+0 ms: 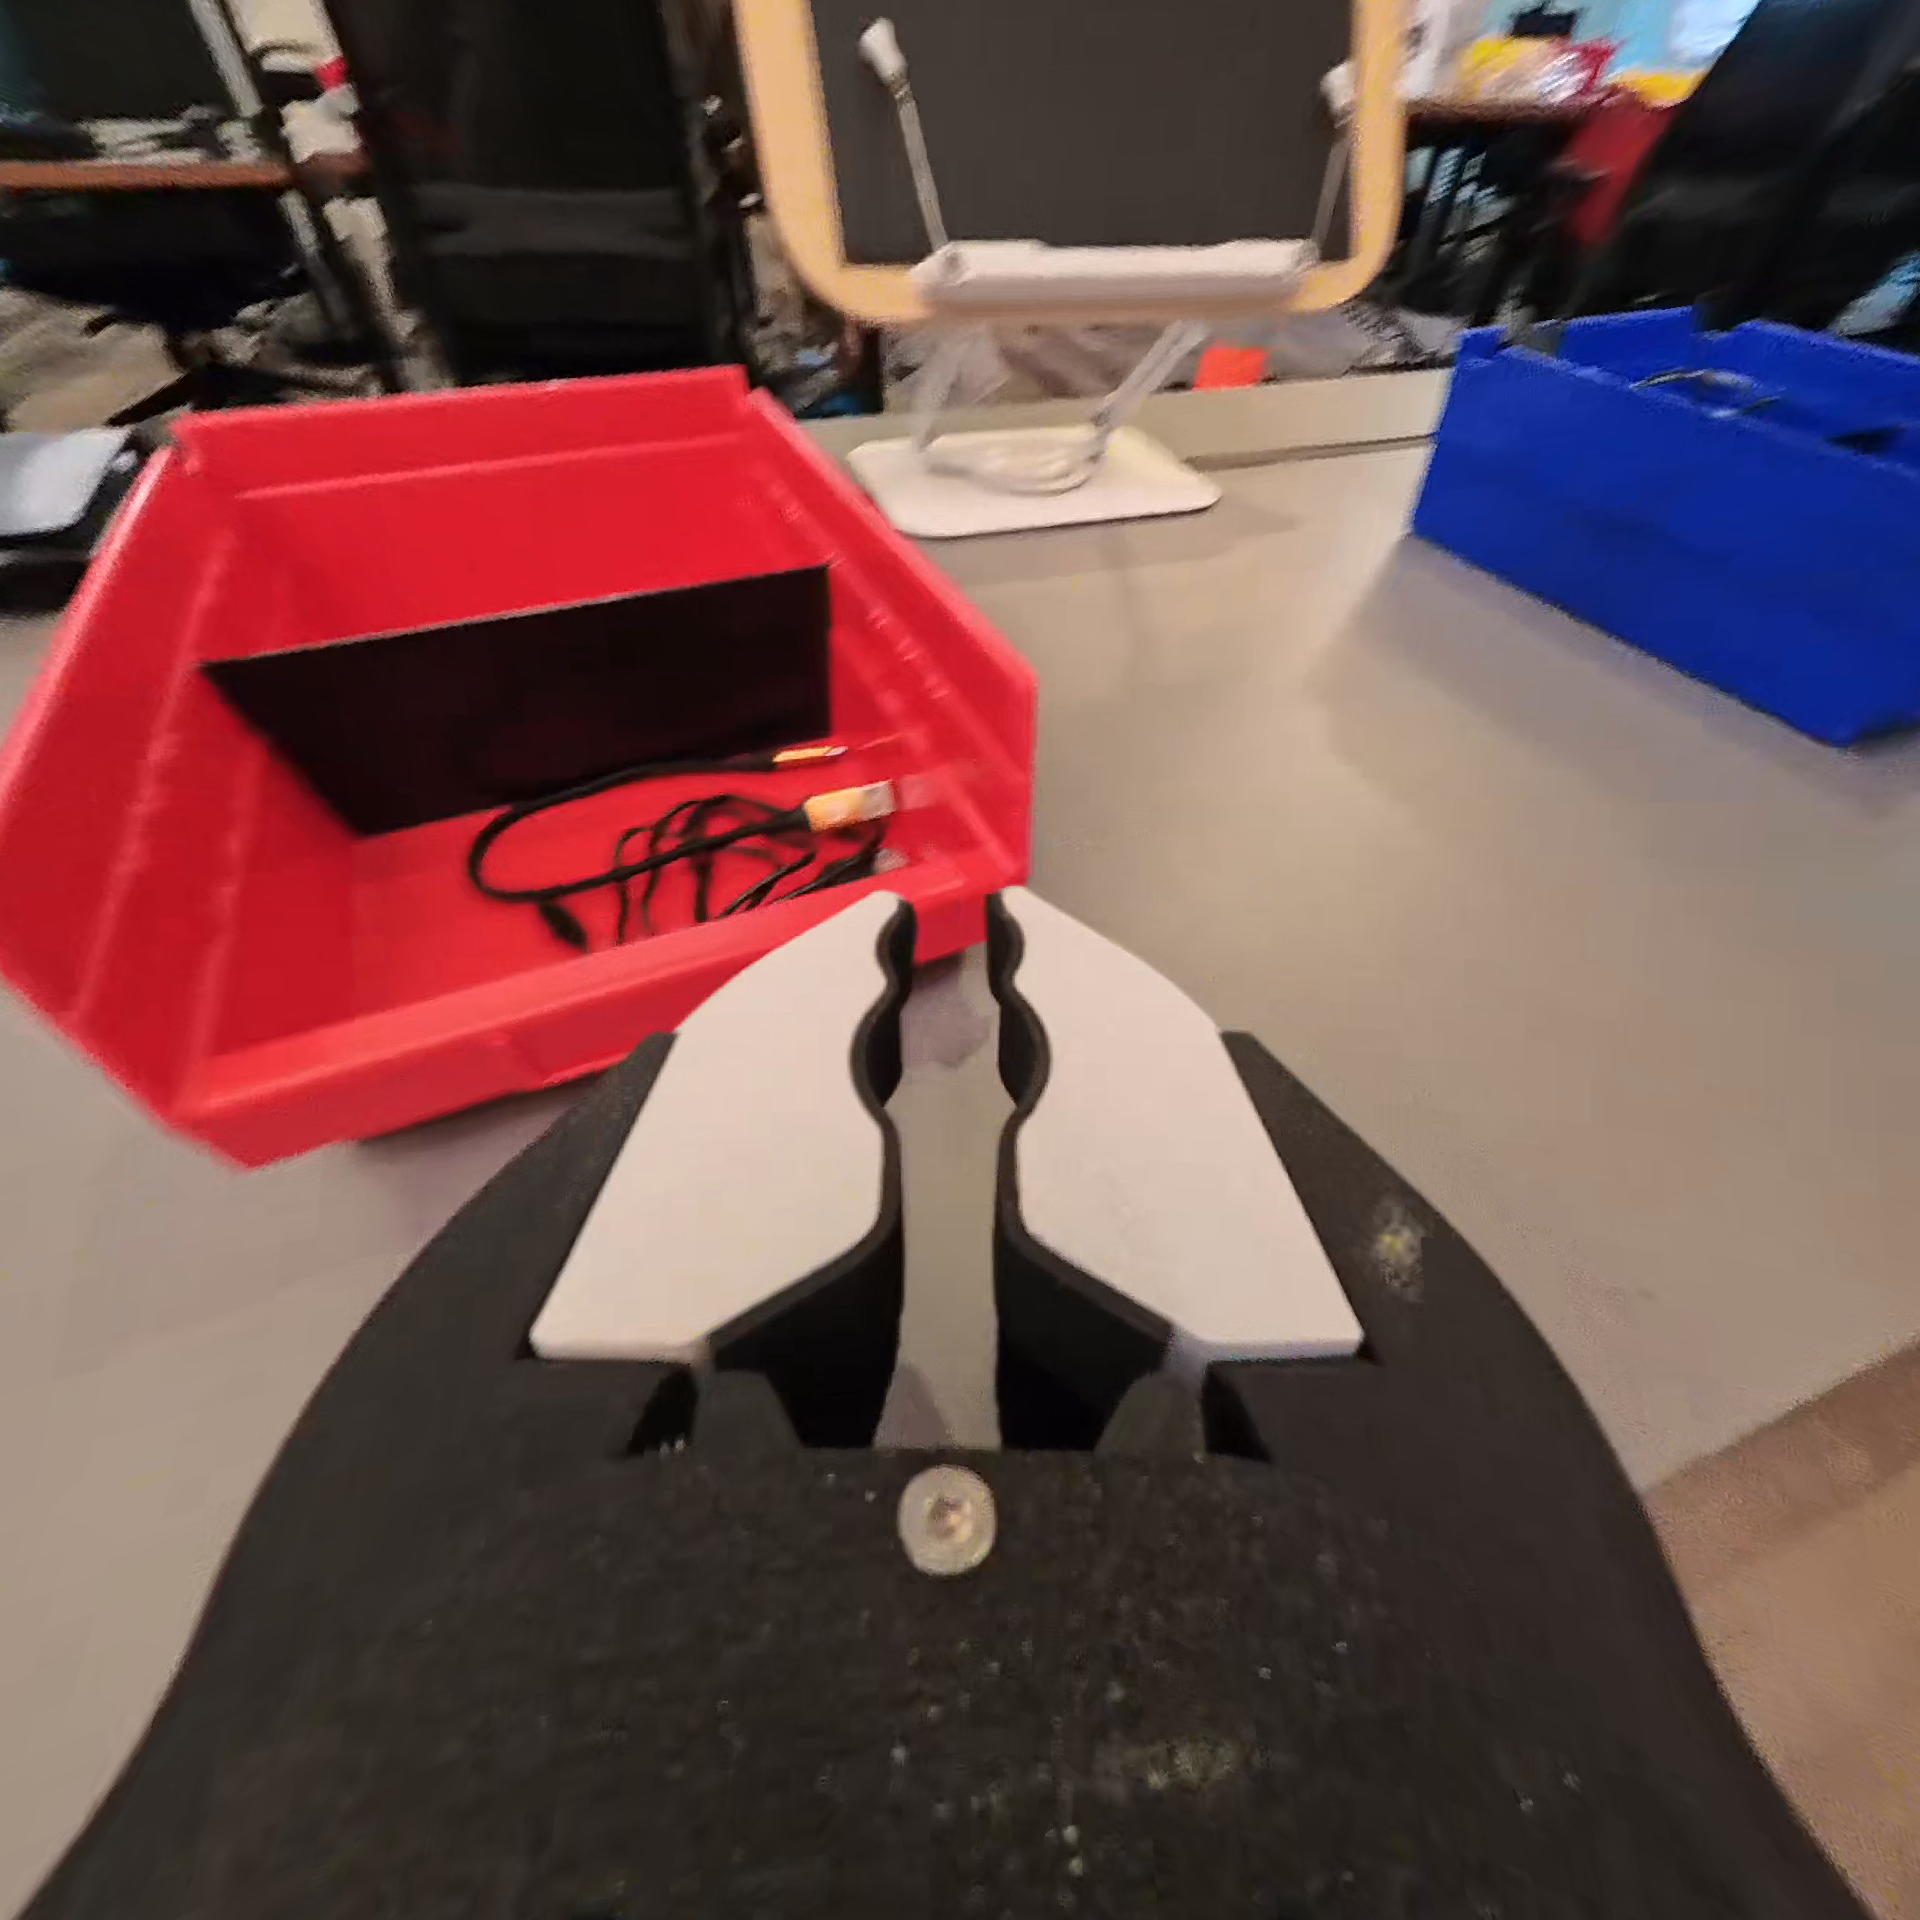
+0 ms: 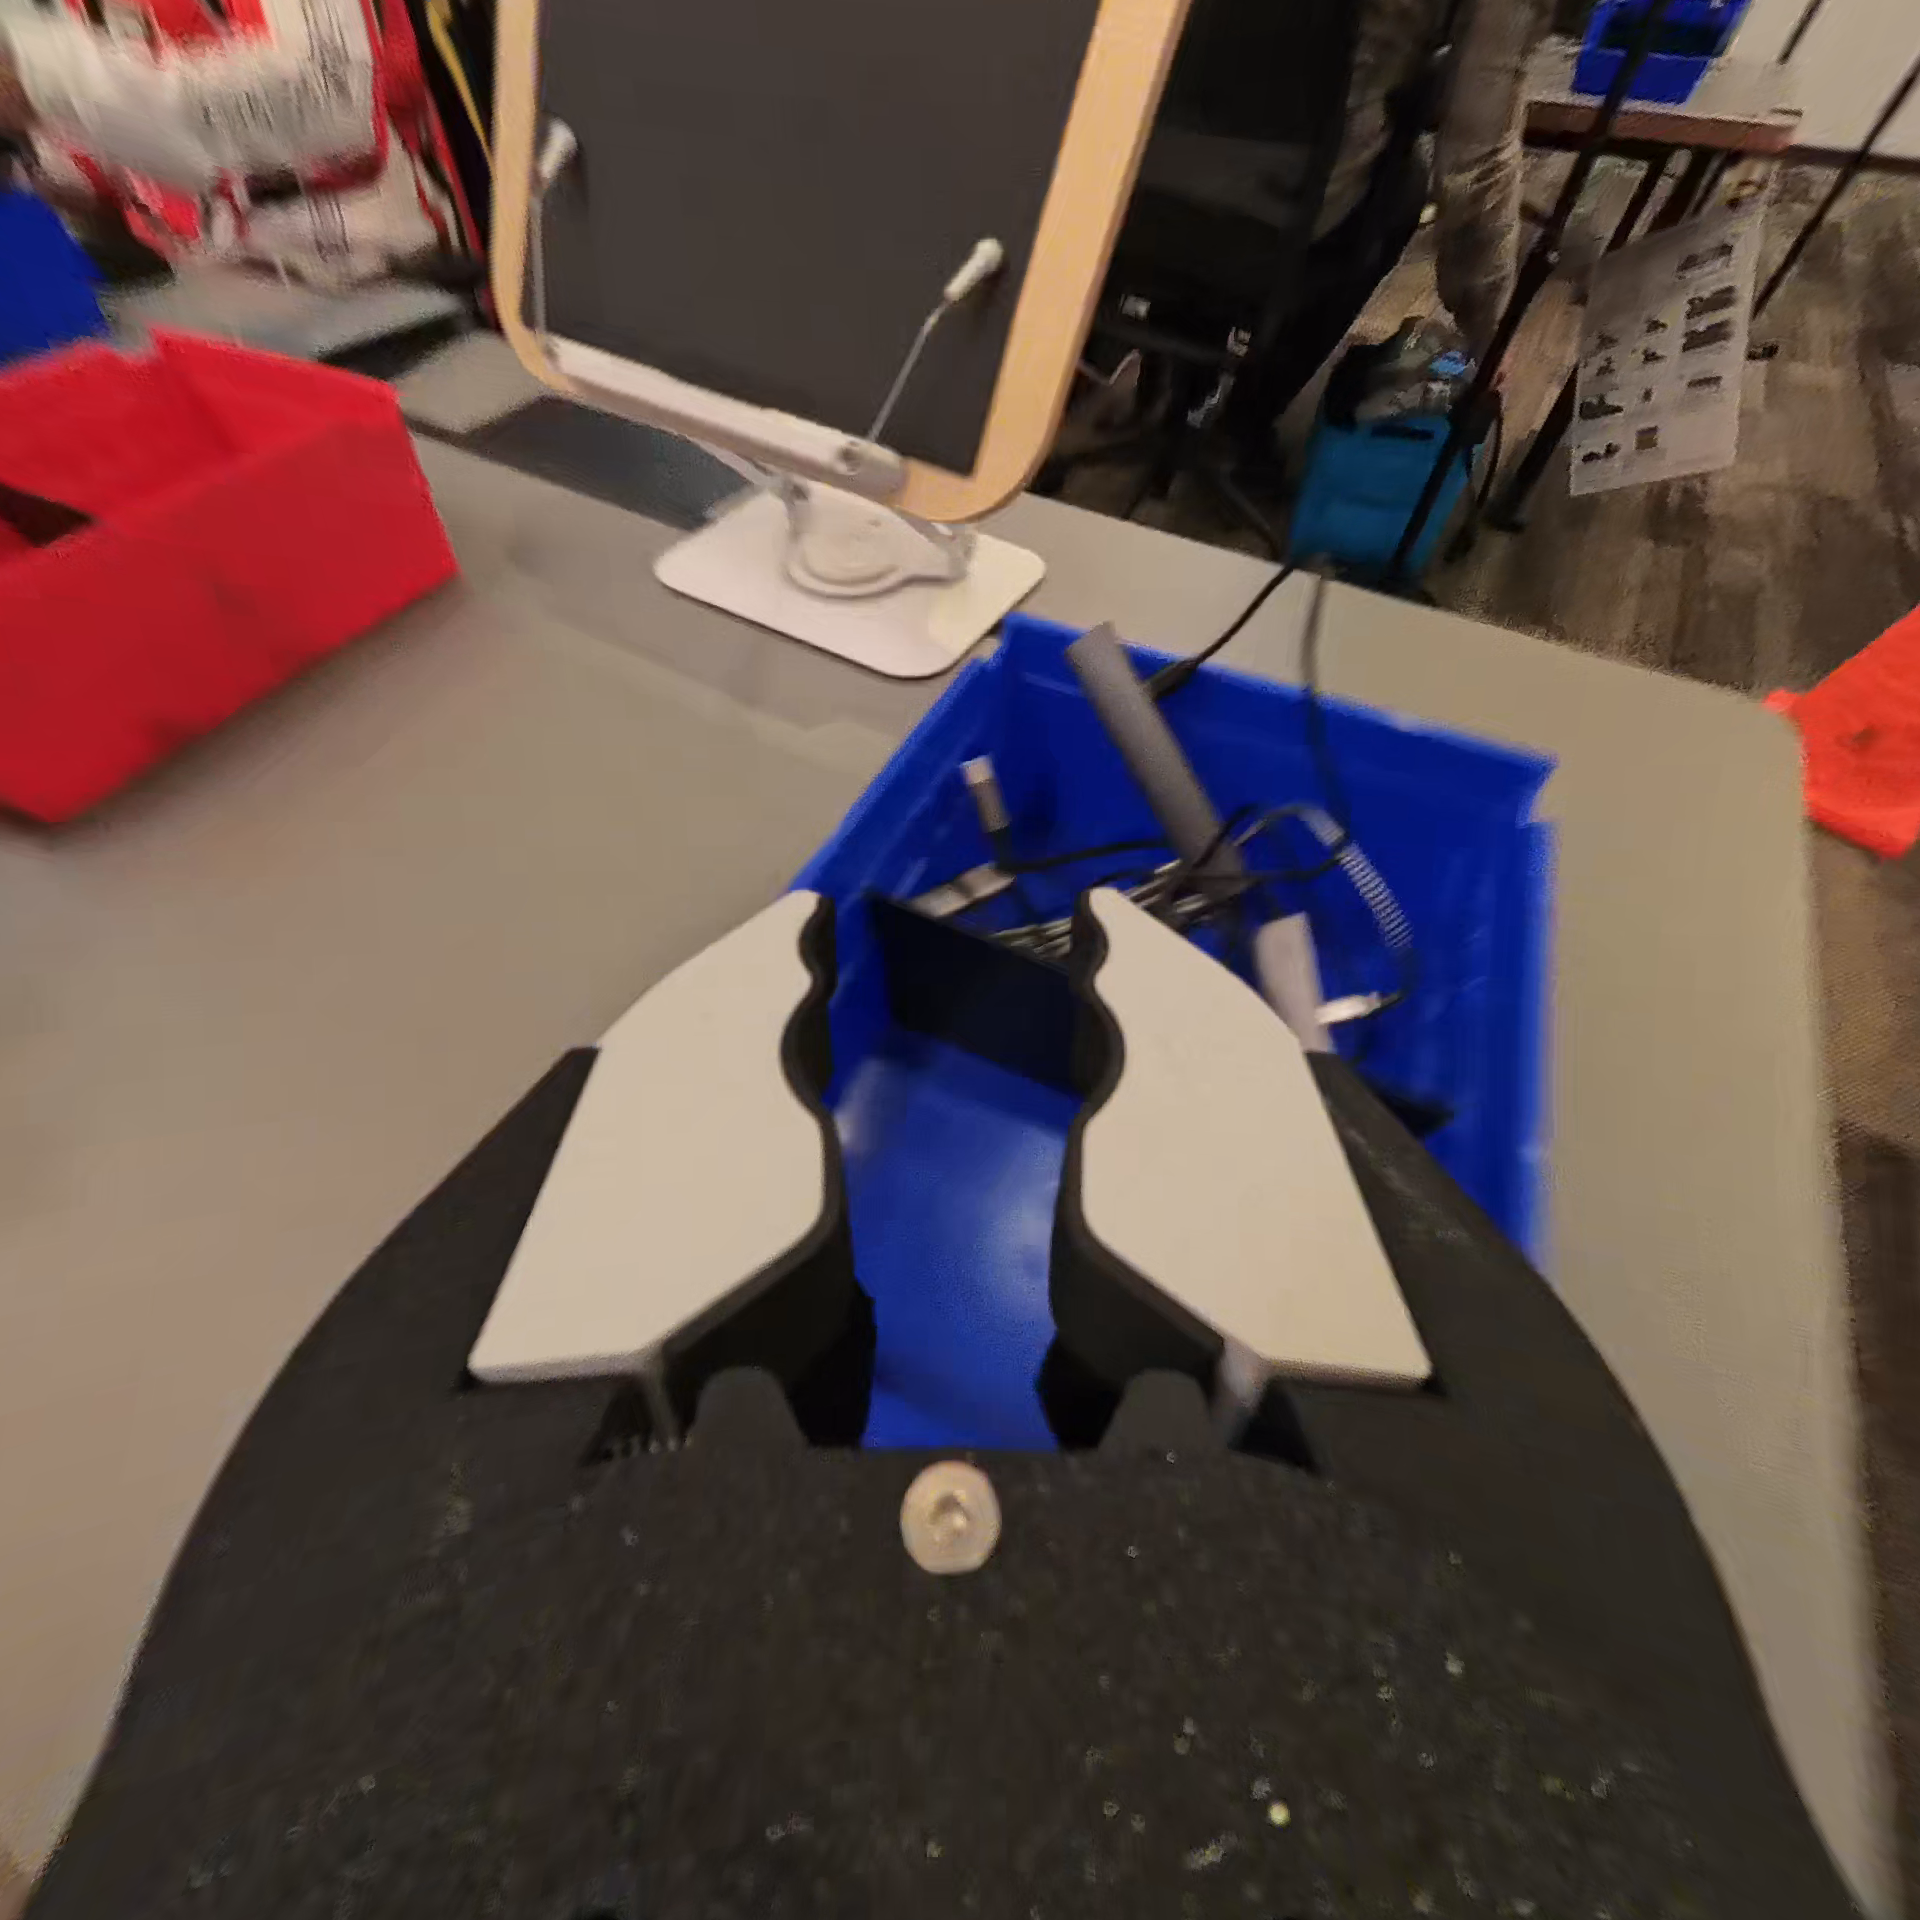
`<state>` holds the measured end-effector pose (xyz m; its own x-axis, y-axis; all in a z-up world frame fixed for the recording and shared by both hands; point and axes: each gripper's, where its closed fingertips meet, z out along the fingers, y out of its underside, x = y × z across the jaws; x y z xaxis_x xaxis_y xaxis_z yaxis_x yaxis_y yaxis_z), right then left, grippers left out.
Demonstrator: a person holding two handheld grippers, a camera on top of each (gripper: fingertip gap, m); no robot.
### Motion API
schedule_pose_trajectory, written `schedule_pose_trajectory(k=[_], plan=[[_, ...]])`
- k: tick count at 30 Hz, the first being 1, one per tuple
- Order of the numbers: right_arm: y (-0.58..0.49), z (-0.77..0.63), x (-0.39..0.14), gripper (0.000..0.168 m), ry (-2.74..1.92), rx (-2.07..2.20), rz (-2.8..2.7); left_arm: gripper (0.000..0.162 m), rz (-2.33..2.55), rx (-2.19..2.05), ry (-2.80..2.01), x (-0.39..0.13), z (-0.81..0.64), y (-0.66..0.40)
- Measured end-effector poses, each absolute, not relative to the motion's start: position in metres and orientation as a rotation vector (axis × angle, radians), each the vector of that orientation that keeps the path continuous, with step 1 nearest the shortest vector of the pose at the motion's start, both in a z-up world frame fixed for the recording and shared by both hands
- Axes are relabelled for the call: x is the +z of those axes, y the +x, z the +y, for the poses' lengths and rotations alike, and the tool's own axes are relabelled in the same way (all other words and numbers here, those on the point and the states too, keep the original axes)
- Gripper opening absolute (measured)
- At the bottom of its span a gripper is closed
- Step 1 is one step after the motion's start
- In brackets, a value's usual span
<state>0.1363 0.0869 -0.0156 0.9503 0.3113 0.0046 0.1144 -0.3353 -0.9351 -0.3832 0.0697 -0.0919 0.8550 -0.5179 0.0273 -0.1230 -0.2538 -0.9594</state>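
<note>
2 grippers, both empty — left gripper (image 1: 949, 914) narrow beside the red bin (image 1: 312, 1081), right gripper (image 2: 961, 914) wide over the blue bin (image 2: 1475, 769) of cables (image 2: 1132, 883).

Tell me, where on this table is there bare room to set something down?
The grey table is bare between the red bin and the blue bin, in front of the white stand base. The blue bin's far compartment is crowded with cables; its near one looks bare.

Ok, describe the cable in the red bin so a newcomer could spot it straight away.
On the grey table stands a red bin with a black divider. In front of the divider lies a tangled black cable, the only loose item there, ending in orange-gold plugs.
</note>
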Motion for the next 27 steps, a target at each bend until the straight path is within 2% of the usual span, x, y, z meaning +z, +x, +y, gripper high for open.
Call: schedule_pose_trajectory(k=[2, 5, 7, 11, 15, 27], plan=[[0.119, 0.059, -0.04, 0.028, -1.87, 0.181, -0.171, 0.015, 0.389, -0.397, -1.861, -0.101, 0.071, -0.398], [0.1, 0.024, -0.076, 0.031, -1.831, 0.145, -0.059, 0.018, 0.252, -0.493, -1.855, -0.096, 0.067, -0.411], [0.101, 0.015, -0.092, 0.04, -1.855, 0.107, -0.034, 0.018, 0.272, -0.44, -1.84, -0.096, 0.072, -0.422], [0.118, 0.017, -0.118, 0.041, -1.912, 0.091, 0.002, 0.019, 0.259, -0.343, -1.86, -0.102, 0.092, -0.44], [0.126, 0.014, -0.117, 0.042, -1.864, 0.258, 0.128, 0.02, 0.286, -0.339, -1.914, -0.115, 0.092, -0.433], [0.143, 0.01, -0.115, 0.042, -1.827, 0.287, 0.176, 0.015, 0.327, -0.313, -1.931, -0.122, 0.097, -0.423]])
